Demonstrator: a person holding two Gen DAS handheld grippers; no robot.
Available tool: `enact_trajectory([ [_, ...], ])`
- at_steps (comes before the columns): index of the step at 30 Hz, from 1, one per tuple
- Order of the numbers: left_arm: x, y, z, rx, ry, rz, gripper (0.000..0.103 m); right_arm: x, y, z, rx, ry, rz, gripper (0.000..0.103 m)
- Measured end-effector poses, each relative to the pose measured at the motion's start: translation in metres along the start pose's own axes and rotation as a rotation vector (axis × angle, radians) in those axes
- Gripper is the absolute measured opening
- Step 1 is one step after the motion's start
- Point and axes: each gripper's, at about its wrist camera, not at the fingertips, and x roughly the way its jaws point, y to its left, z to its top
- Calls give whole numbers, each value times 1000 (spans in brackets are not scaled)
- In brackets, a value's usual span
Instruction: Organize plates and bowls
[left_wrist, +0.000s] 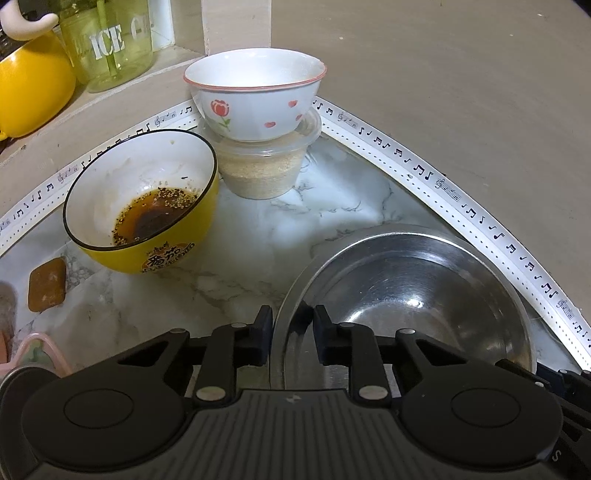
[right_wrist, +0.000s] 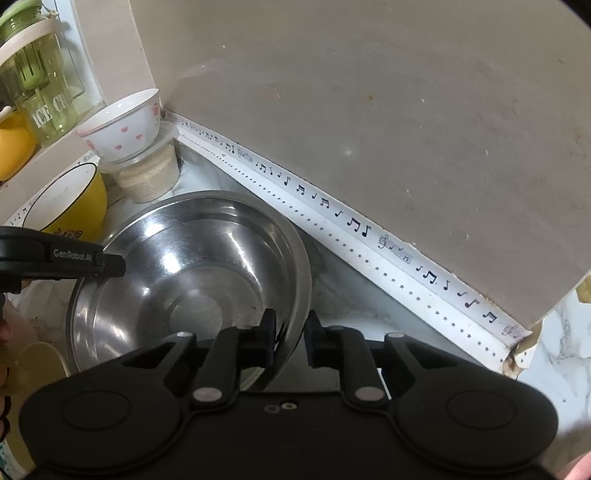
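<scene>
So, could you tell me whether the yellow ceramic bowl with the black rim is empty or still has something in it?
Not empty: the yellow ceramic bowl is tilted and holds a pool of dark reddish-brown sauce with seeds in its low side.

The left gripper (left_wrist: 292, 334) straddled the near rim of the stainless steel bowl (left_wrist: 406, 295), one finger outside, one inside, pads clamped on the rim. Beyond on the marble counter (left_wrist: 314, 221) stood a yellow bowl (left_wrist: 147, 221) with oily sauce dregs, tilted. A white rose-printed bowl (left_wrist: 255, 99) sat on a lidded plastic tub (left_wrist: 266, 166) of grains.
</scene>
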Motion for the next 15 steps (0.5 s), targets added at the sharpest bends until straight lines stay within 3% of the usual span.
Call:
enact_trajectory([
  [15,-46,-22,-9,63,-36,-28,22,-40,-14,-1,1,-45,-9,16],
])
